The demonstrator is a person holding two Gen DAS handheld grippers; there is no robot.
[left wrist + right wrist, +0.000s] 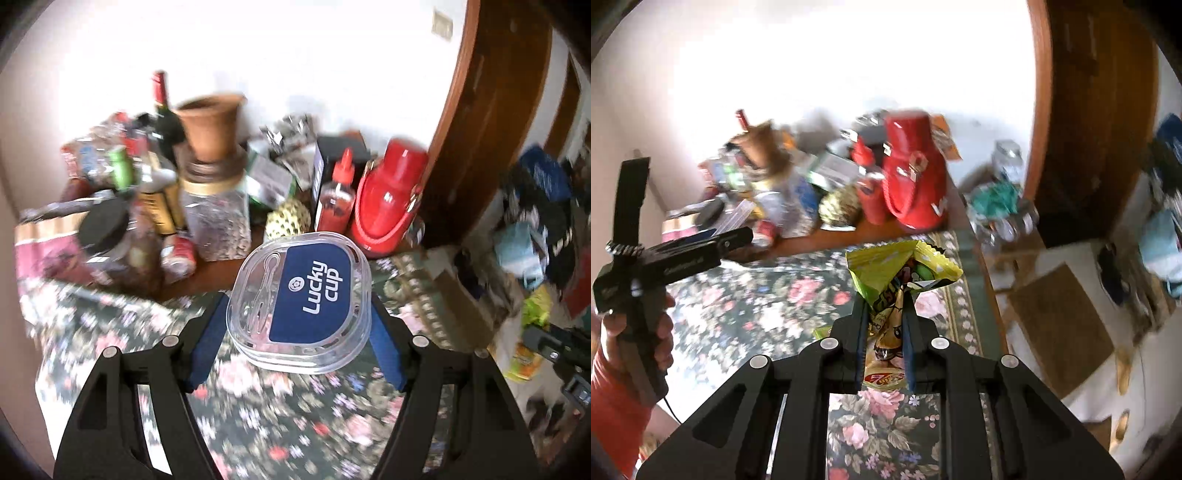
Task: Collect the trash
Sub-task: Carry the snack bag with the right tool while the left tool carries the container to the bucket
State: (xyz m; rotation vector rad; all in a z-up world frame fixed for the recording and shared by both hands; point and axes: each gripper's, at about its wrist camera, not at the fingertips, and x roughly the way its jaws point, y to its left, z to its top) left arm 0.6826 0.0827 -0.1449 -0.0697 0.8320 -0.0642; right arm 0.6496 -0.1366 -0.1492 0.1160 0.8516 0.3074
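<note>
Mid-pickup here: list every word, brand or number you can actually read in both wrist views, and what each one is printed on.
"Lucky cup": white letters on the blue label of the clear plastic container held in the left gripper.
Yellow-green snack wrapper in the right gripper: printing crumpled, not readable.
Red bag, red squeeze bottle, wine bottle: any lettering too blurred.

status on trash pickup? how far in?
Done: both pieces picked. In hand: the left gripper clamps a clear Lucky Cup lid; the right gripper pinches a yellow-green snack wrapper, both above the floral cloth. Left: dropping them off; no bin in view.
</note>
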